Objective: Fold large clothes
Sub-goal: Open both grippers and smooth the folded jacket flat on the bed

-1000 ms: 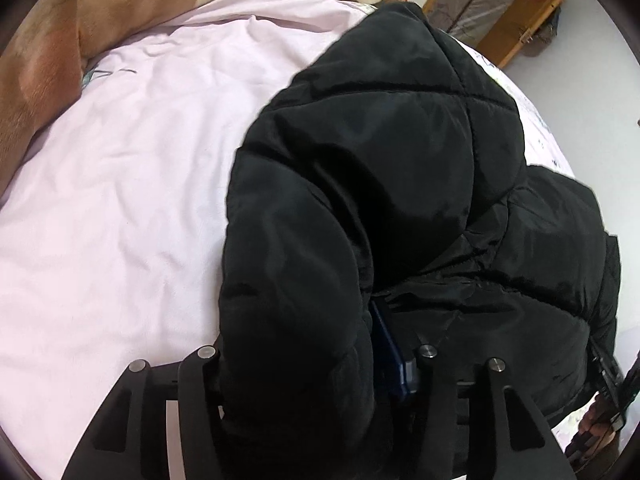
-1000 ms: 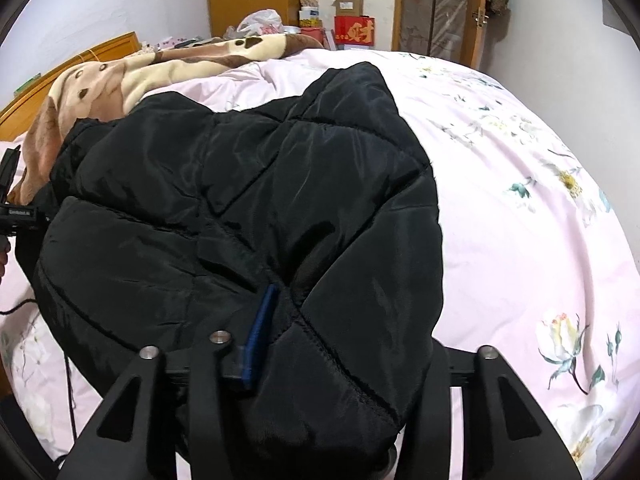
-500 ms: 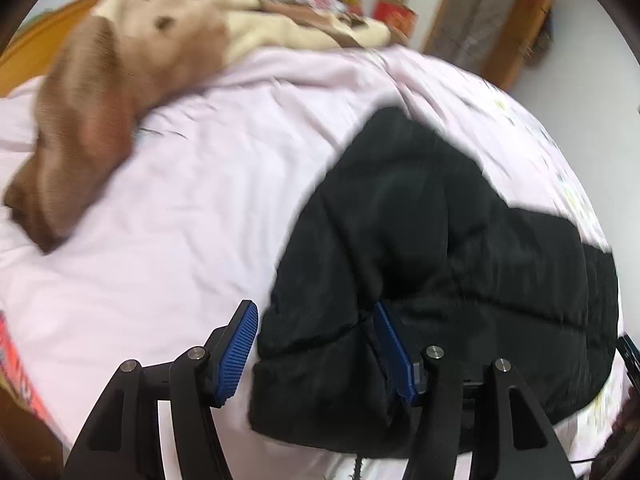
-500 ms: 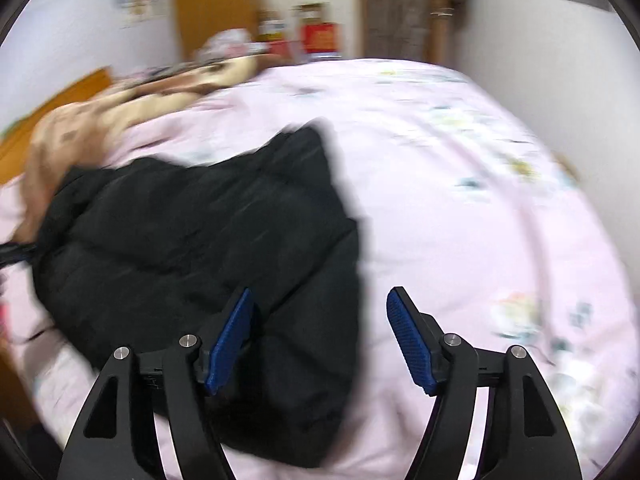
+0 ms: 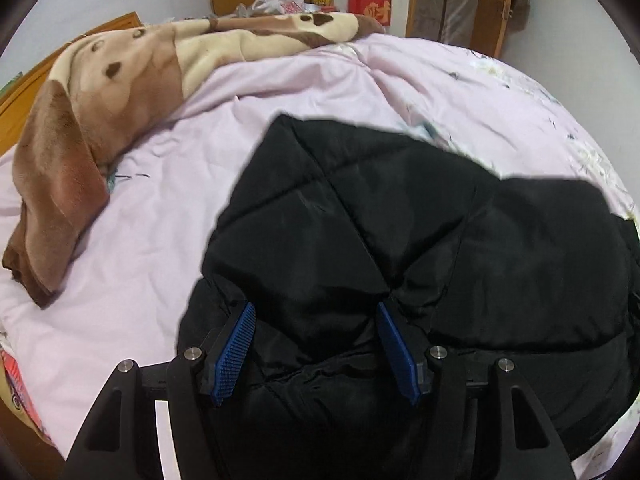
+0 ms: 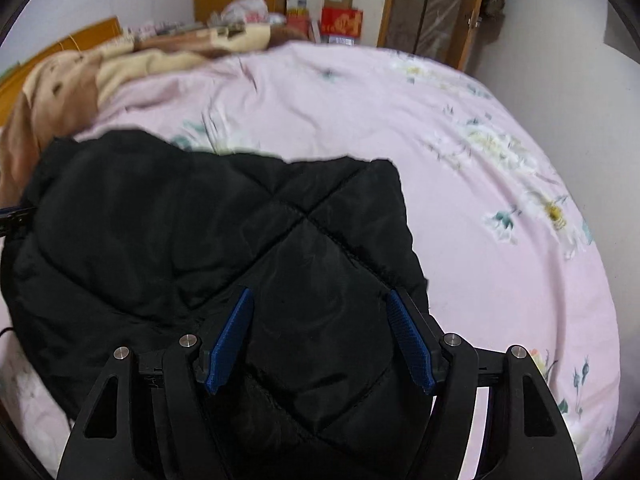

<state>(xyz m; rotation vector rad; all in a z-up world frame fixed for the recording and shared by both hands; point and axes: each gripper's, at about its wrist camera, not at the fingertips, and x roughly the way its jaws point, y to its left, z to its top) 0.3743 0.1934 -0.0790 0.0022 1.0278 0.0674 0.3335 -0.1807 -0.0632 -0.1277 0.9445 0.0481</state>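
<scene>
A black quilted puffer jacket (image 5: 420,240) lies folded on the pink bed cover (image 5: 168,208). It also shows in the right wrist view (image 6: 200,240). My left gripper (image 5: 316,344) is open, its blue pads apart over the jacket's near left edge, with fabric bulging between them. My right gripper (image 6: 320,340) is open too, its pads apart over the jacket's near right corner. Neither pair of pads presses the fabric.
A brown and cream blanket (image 5: 100,112) lies heaped at the far left of the bed. A wooden headboard (image 6: 76,44) stands at the left. Boxes and bags (image 5: 360,4) and wooden doors (image 6: 432,12) stand beyond the bed. The bed's right side (image 6: 500,184) has a floral print.
Both grippers were shut on the jacket one second ago. They have let go, opened and pulled back and up. The jacket now lies flat on the bed.
</scene>
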